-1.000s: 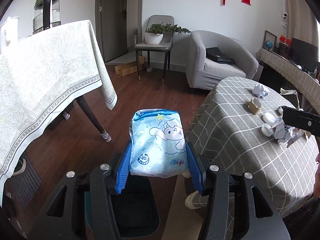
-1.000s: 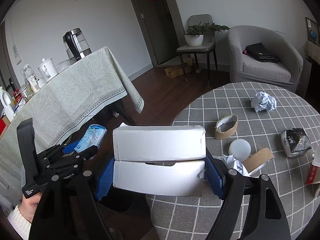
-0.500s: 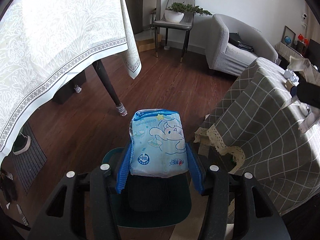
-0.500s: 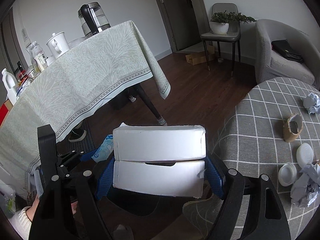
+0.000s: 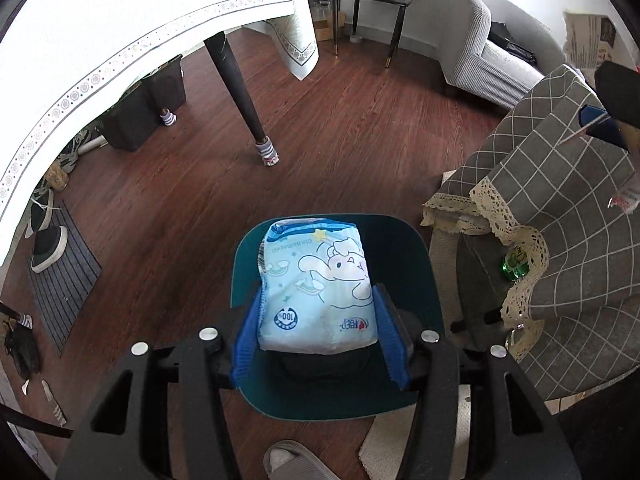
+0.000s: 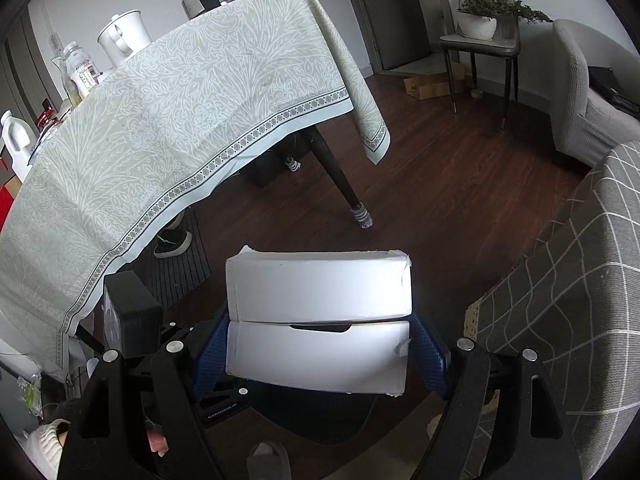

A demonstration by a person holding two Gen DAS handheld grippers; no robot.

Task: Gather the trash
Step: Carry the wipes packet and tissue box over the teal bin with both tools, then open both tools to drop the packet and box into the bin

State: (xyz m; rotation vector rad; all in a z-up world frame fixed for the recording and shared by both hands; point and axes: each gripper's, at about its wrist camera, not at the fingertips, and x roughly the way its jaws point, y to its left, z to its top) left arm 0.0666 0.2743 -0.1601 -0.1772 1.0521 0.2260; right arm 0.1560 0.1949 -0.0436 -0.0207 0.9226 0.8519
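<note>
My left gripper (image 5: 318,334) is shut on a light blue tissue pack (image 5: 318,288) with a cartoon print and holds it right above a dark teal trash bin (image 5: 420,256) on the floor. My right gripper (image 6: 320,356) is shut on a white cardboard box (image 6: 320,320) and holds it above the dark floor; the left gripper's black body (image 6: 132,316) shows at its lower left. The right gripper's blue pad (image 5: 600,126) shows at the right edge of the left wrist view.
A table with a pale green cloth (image 6: 180,112) and dark leg (image 5: 240,92) stands left. A round table with grey checked cloth (image 5: 560,208) is right. Grey armchair (image 5: 484,44), chair with plant (image 6: 484,28), shoes and mat (image 5: 52,248), a slipper (image 5: 288,456).
Both grippers have moved down and away from the round table. The left gripper now looks down with the tissue pack over the teal bin. The right gripper has swung left with the box.
</note>
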